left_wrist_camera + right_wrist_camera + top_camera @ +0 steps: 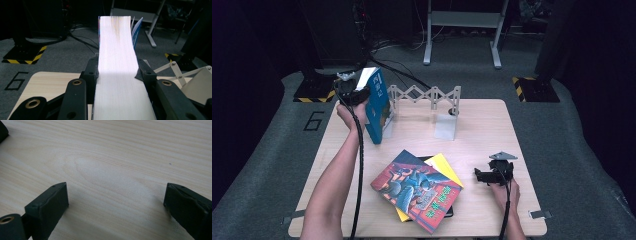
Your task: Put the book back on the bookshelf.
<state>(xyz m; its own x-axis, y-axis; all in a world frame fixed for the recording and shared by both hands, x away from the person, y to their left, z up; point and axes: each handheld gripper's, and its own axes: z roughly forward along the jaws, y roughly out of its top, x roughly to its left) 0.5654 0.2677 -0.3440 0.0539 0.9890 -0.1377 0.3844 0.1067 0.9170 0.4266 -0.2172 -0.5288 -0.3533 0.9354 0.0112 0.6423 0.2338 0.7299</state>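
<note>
In the high view, the left hand-held gripper (pixel 353 90) is being held up over the far left corner of the tabletop (pixel 492 130), and it is clamping a blue book (pixel 377 107) by its page edge. The book is standing upright with its spine facing the camera and its lower corner reaching down toward the wood, just beside the left end of a grey folding book rack (pixel 432 97) that is stretching along the far edge. Nearer the person, a stack of three books is lying flat near the middle: an illustrated book (pixel 417 190) is sitting on top of a yellow book (pixel 447 167) and a black one (pixel 427 160). The right hand-held gripper (pixel 479 175) is resting low over the right side of the tabletop, well apart from the stack, with its jaws pointing left.

In the left gripper view, the two black jaws are pressing on either side of the blue book's white page block (pixel 117 75), which is running up between them and away from the camera. Part of the rack (pixel 180 72) is showing at the right.

In the right gripper view, the jaws are standing wide apart with bare wood of the tabletop (pixel 107 170) between them, gripping nothing.
</note>
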